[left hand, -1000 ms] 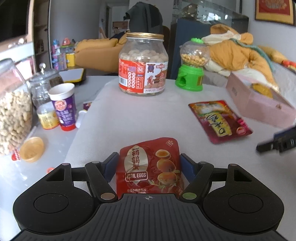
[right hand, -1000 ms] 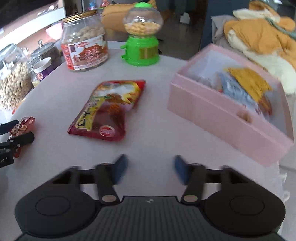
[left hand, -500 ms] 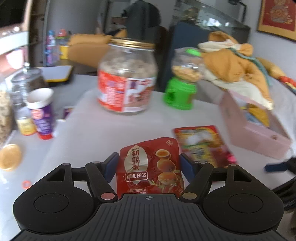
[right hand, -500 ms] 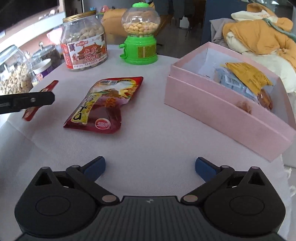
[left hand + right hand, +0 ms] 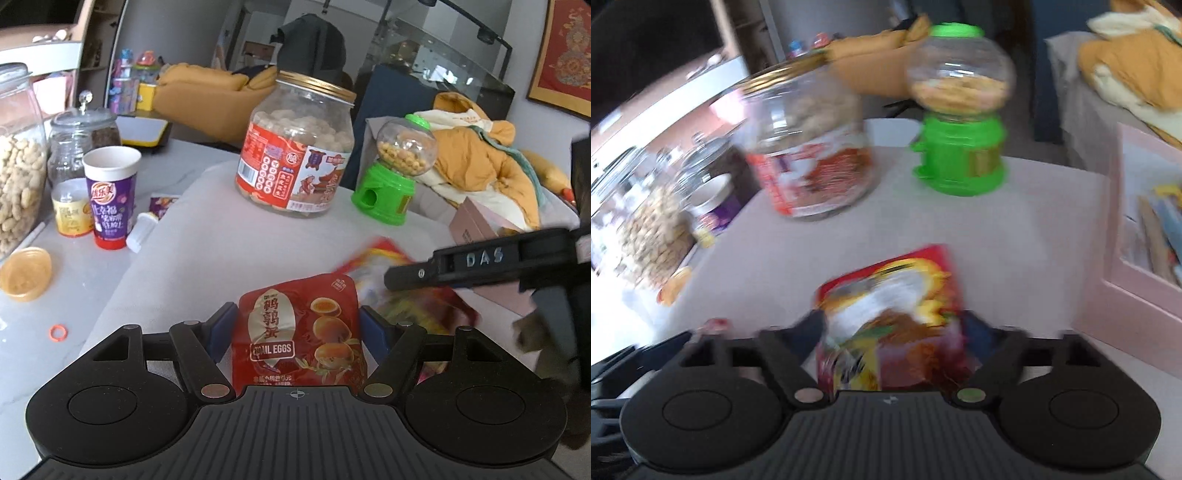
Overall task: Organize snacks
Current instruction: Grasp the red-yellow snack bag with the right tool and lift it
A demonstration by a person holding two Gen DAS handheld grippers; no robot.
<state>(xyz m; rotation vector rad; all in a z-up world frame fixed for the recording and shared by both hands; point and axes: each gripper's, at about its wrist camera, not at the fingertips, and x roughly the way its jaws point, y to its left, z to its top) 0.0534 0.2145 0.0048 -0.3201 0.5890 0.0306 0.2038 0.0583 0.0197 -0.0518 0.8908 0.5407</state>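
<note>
My left gripper [image 5: 297, 325] is shut on a red quail-egg packet [image 5: 299, 332] and holds it above the white mat [image 5: 221, 251]. My right gripper [image 5: 892, 326] has a larger red and yellow snack pouch [image 5: 894, 314] between its fingers; the view is blurred, and the fingers look closed against the pouch's sides. The right gripper also shows in the left wrist view [image 5: 480, 262], over the same pouch [image 5: 391, 291]. The open pink box [image 5: 1145, 236] with several packets inside sits at the right.
A large gold-lidded jar of nuts [image 5: 299, 155] and a green candy dispenser [image 5: 395, 170] stand at the mat's far edge. At the left are a peanut jar [image 5: 18, 162], a purple cup [image 5: 110, 195], a small yellow tub [image 5: 72, 206] and a yellow lid [image 5: 26, 273].
My right gripper moved forward and left to the red and yellow pouch and closed around it. My left gripper kept hold of the quail-egg packet while its view shifted.
</note>
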